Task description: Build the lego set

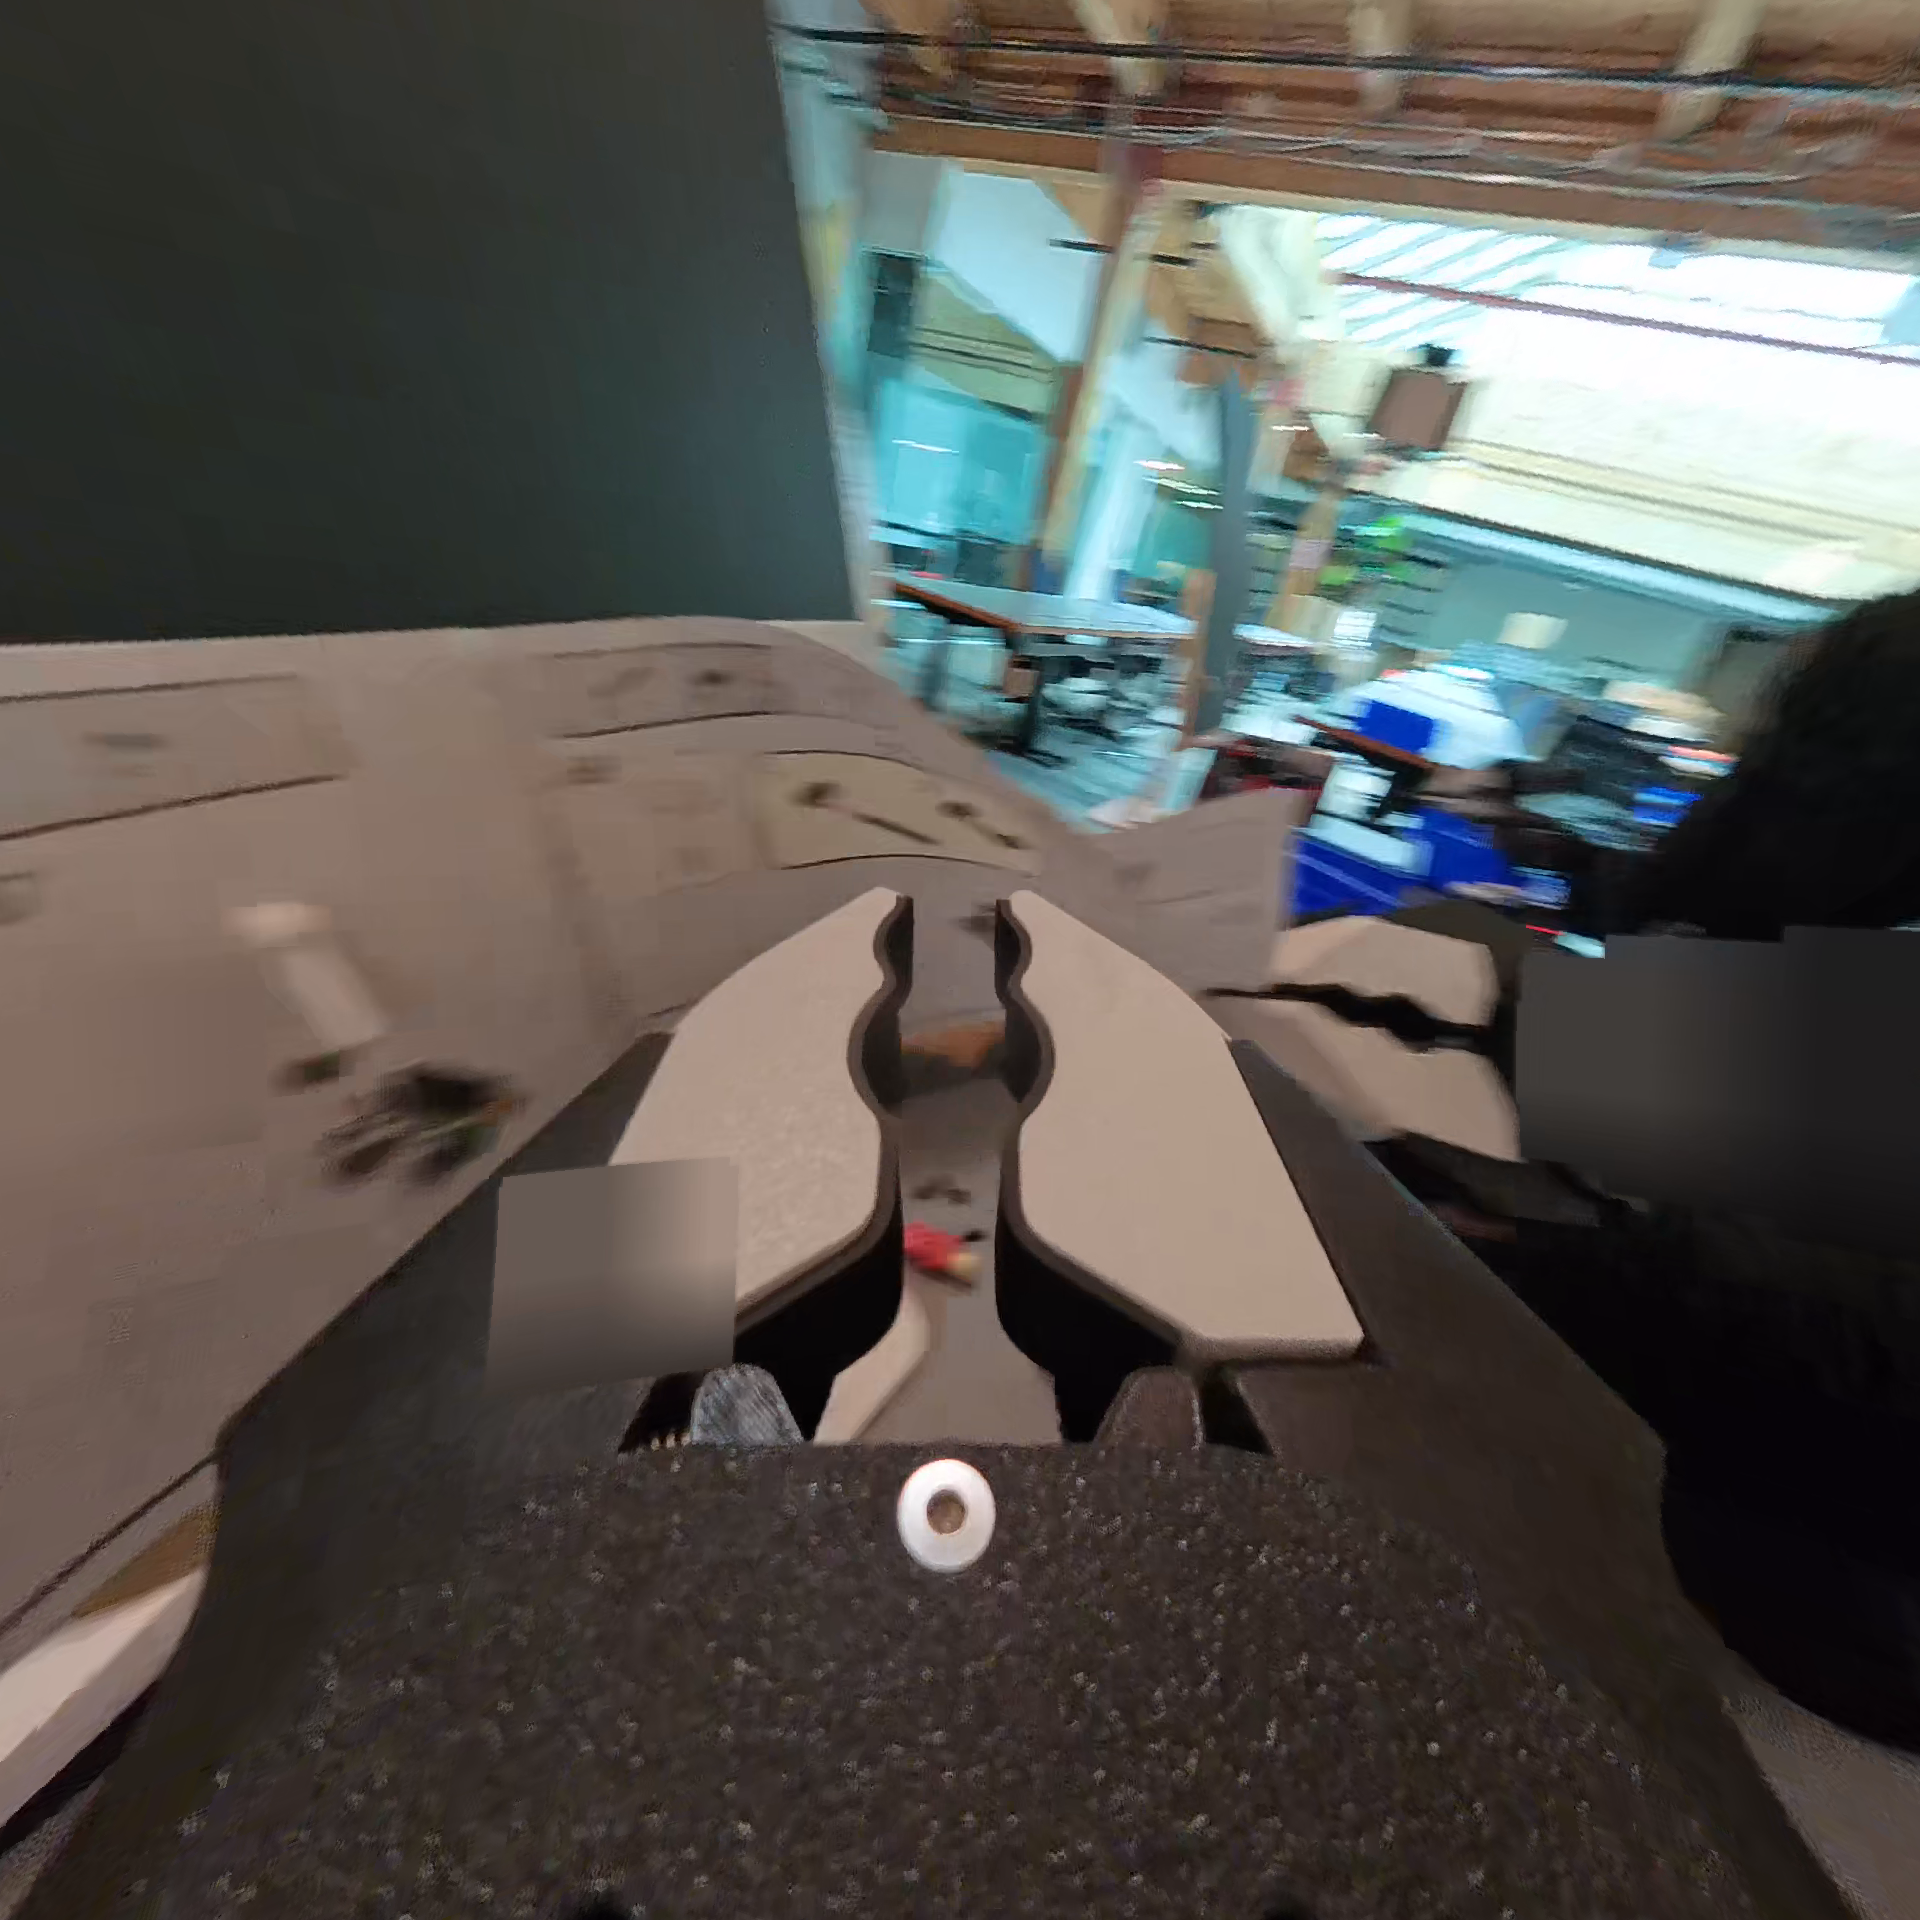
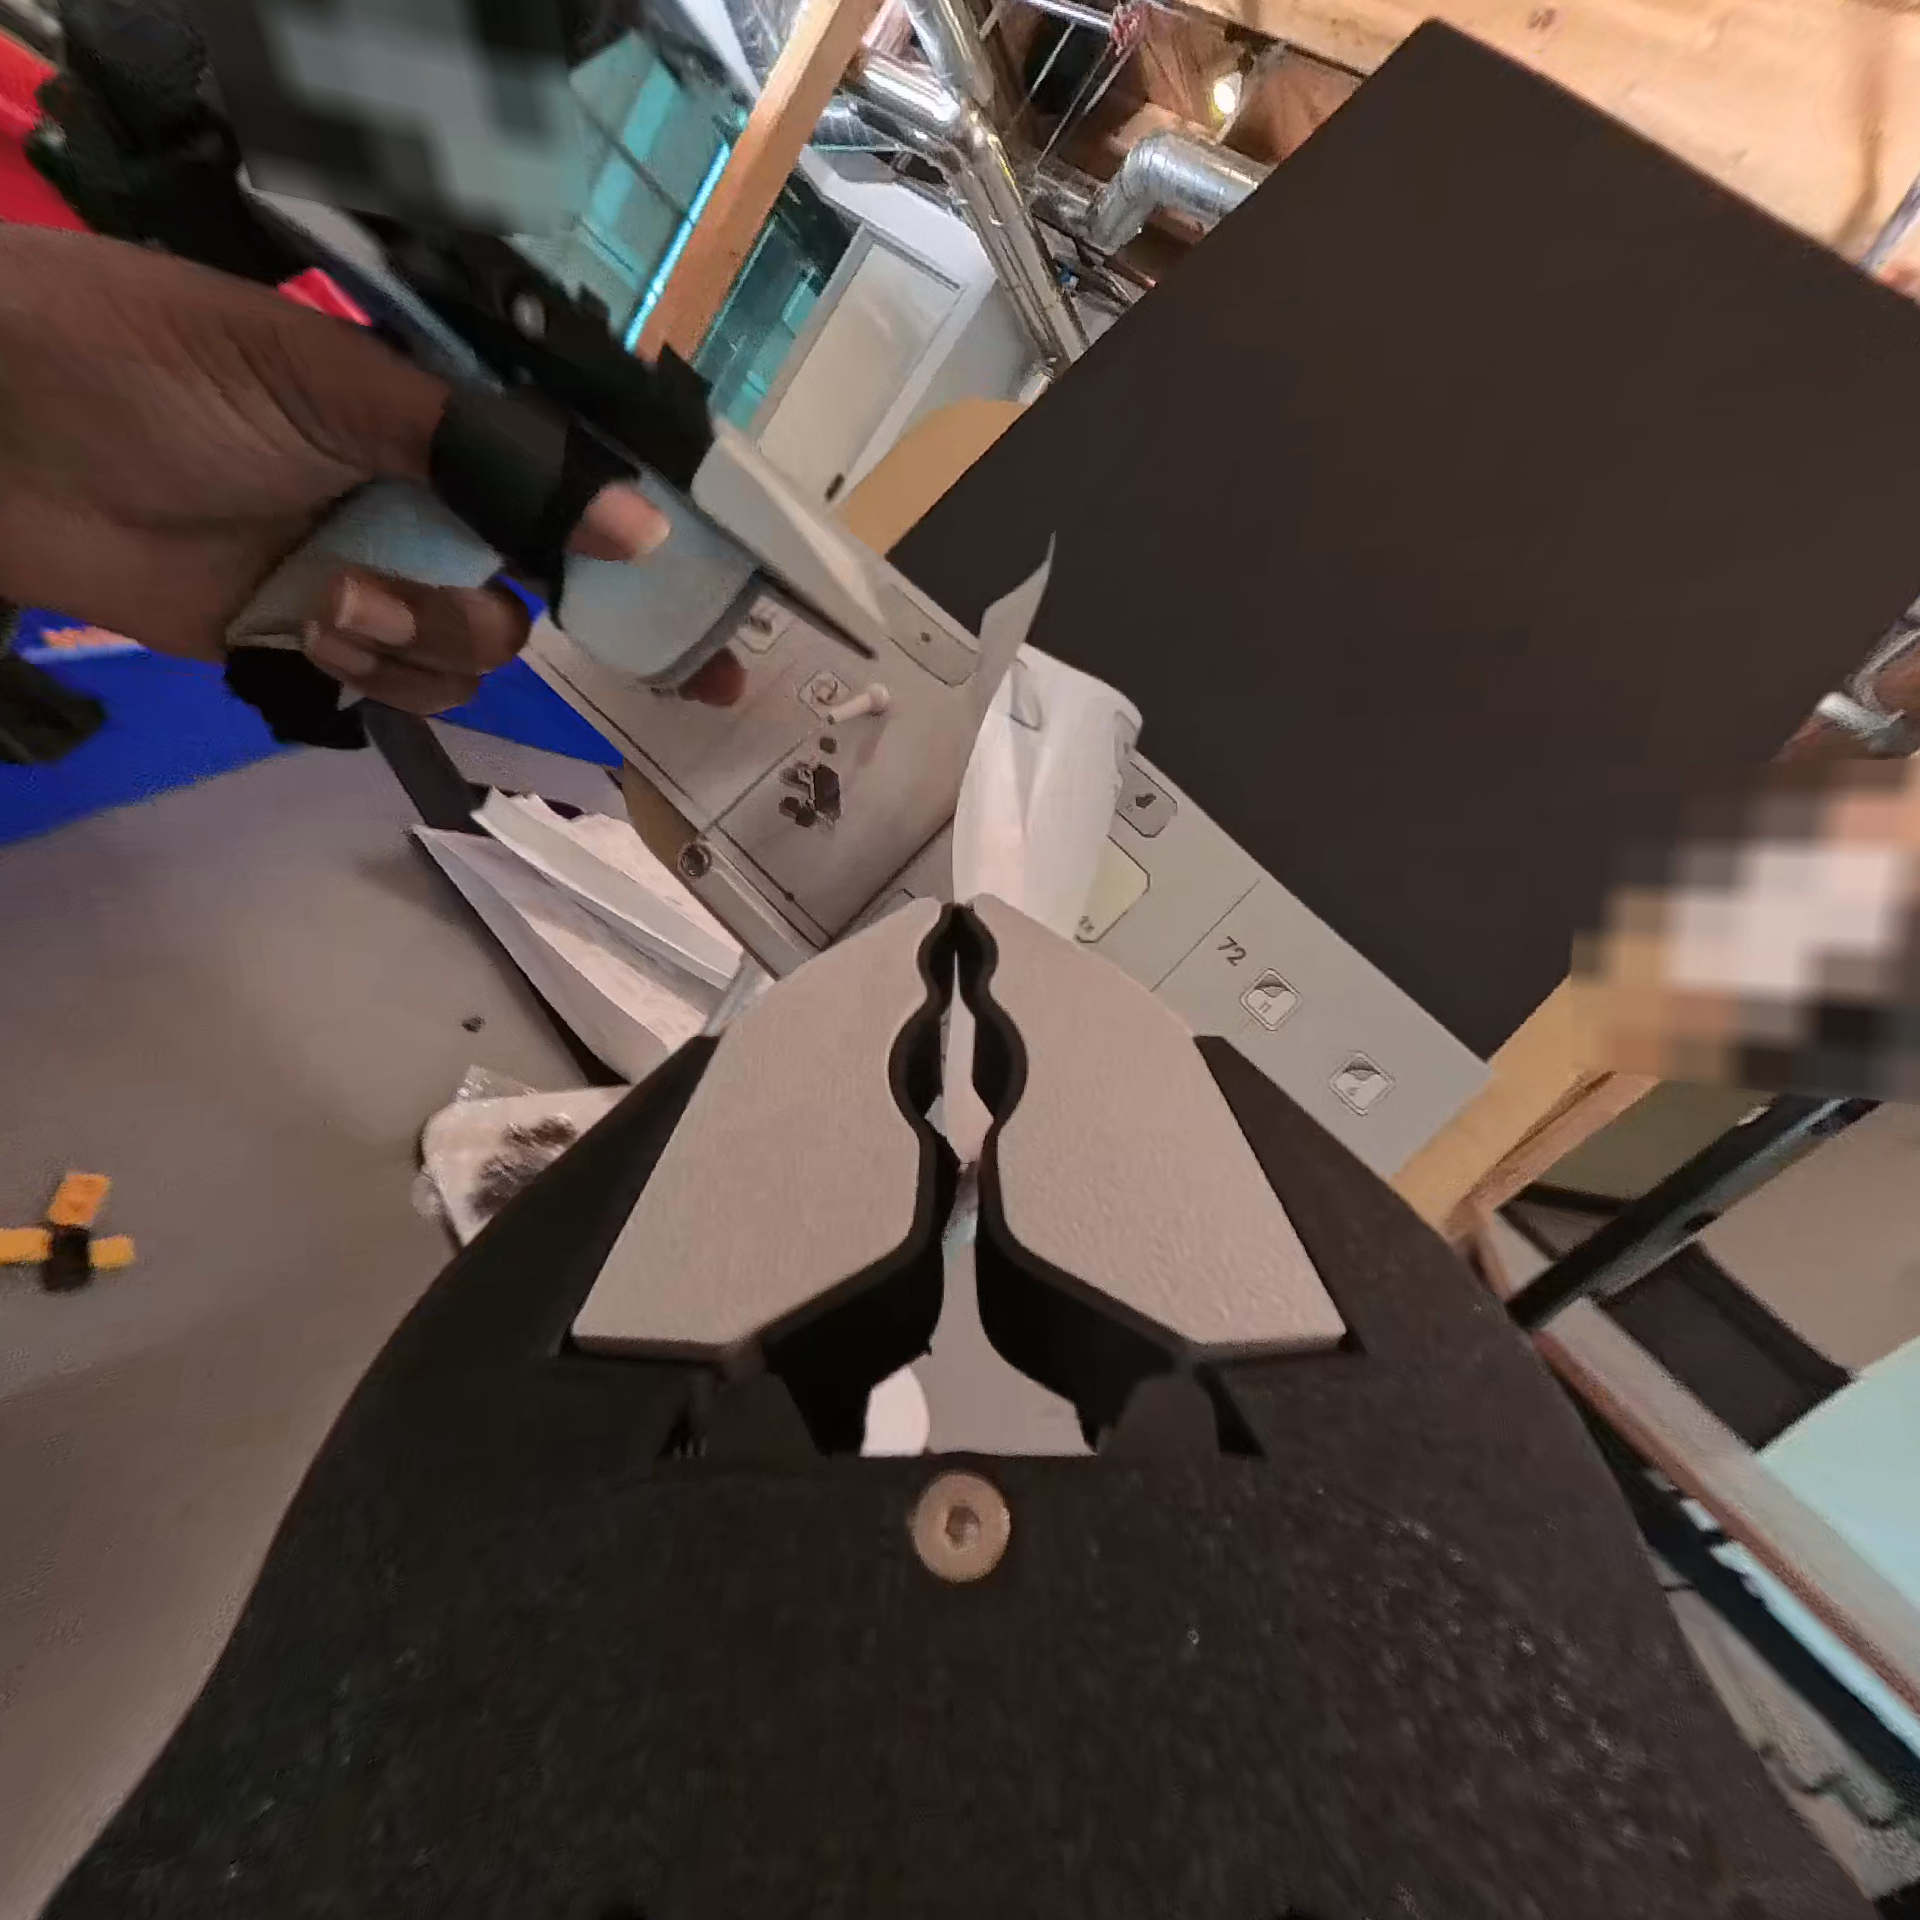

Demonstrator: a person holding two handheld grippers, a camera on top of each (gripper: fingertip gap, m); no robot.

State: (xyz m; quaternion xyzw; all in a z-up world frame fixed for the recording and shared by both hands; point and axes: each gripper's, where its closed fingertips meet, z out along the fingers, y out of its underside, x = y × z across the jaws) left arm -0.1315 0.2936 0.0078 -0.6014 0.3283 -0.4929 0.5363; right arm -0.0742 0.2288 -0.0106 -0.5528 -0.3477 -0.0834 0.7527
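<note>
We see the grey counter [image 2: 208,935] under timber ceiling beams [image 1: 1351,156]. Our left hand-held gripper [image 1: 954,914] stands apart; the right hand-held gripper [image 2: 958,914] pinches a page of the lego instruction booklet [image 2: 1039,769], with yellow lego pieces [image 2: 73,1231] lying well aside.

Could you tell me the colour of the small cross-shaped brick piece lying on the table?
Yellow-orange with black, clearest in the right wrist view.

A yellow-and-black lego assembly [image 2: 68,1231] lies flat near the bench's left edge; the open instruction booklet [image 2: 831,800] lies farther back.
</note>
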